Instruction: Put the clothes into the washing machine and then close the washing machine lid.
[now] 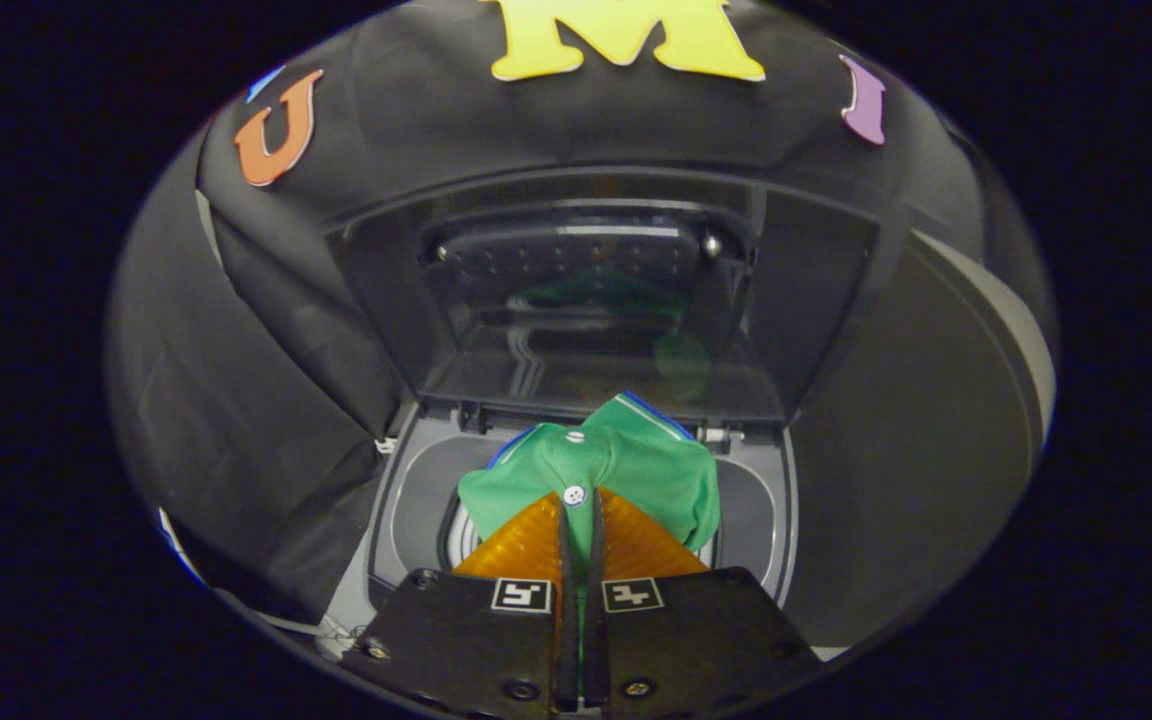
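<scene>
My tongs [581,515] are closed on the green polo shirt [636,470]: the two orange fingers [521,550] stand almost together, and a thin fold of the green cloth is pinched between them, just below a white button [574,494] of the shirt. The shirt hangs bunched around the fingertips, with its collar turned up beyond them; I can see a blue and white stripe along the collar edge.

Under the shirt is the washing machine [416,500], a top-loading one with a grey top. The shirt is over the round mouth of the drum [458,535], of which I see a part on the left of the fingers and a part on the right. Whether the lower part of the shirt already touches the drum, I cannot tell, because the fingers and the cloth hide it.

The washing machine lid [596,310] is open and stands upright behind the shirt, hinged at the back of the machine. It is dark and glossy, and a faint green reflection of the shirt shows in its window.
</scene>
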A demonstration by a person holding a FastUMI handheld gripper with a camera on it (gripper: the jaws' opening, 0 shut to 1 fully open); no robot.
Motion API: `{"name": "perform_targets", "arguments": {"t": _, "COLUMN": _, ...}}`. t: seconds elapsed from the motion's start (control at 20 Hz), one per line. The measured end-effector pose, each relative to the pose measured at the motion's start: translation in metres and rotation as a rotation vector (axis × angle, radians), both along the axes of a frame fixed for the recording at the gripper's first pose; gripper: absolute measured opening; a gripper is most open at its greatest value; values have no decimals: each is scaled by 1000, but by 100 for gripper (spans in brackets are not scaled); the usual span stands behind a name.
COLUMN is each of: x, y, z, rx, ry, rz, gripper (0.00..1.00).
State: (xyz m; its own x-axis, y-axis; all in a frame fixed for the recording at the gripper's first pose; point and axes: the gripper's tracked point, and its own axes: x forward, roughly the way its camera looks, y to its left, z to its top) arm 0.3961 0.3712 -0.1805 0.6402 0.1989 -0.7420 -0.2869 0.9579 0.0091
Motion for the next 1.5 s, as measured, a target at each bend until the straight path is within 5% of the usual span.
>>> {"name": "perform_targets", "arguments": {"t": 0.3, "x": 8, "y": -11, "z": -44, "rx": -28, "ry": 76, "rz": -59, "gripper": 6}}
{"name": "perform_targets", "arguments": {"t": 0.95, "x": 2, "y": -9, "z": -55, "rx": -6, "ry": 175, "rz": -35, "gripper": 7}}
{"name": "perform_targets", "arguments": {"t": 1.1, "x": -1, "y": -13, "z": -62, "rx": -10, "ry": 194, "rz": -61, "gripper": 100}}
{"name": "perform_targets", "arguments": {"t": 1.5, "x": -6, "y": -4, "z": -22, "rx": -17, "ry": 150, "rz": -16, "gripper": 100}}
